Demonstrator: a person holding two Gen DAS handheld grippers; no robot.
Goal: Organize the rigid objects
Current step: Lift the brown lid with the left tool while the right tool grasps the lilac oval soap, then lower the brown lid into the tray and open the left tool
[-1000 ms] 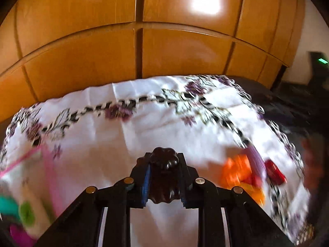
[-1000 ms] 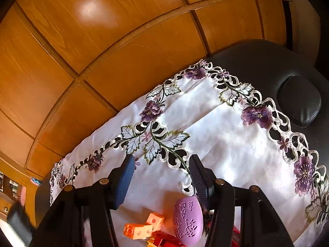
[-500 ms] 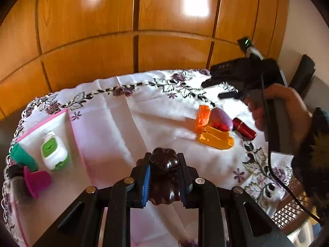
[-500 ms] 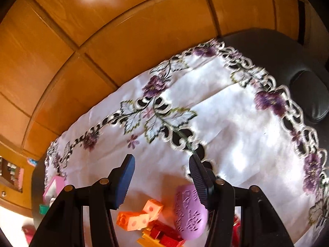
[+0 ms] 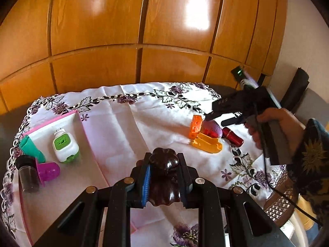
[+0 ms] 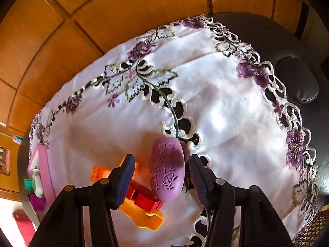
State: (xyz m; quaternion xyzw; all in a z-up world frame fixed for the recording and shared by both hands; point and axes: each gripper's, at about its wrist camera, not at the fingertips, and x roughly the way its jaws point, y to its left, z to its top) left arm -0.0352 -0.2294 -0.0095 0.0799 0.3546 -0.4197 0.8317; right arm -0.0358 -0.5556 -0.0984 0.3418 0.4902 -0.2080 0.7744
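L gripper [image 5: 164, 177] pinching dark brown figurine [image 5: 163, 182], R gripper [image 6: 160, 175] spread over purple oval [image 6: 167, 169]

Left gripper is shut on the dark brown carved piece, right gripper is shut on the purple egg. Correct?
Not quite. The left gripper is shut on the dark brown carved piece, but the right gripper is open, its fingers either side of the purple egg, as the right wrist view shows.

backdrop: glossy wooden panelling [image 5: 164, 30] is catching window glare ahead of me | cover: a white embroidered tablecloth [image 5: 144, 119] with purple flowers is lying creased over the dark table [image 6: 267, 33] | right edge: a black padded cushion [image 6: 298, 80] is sitting beside the cloth
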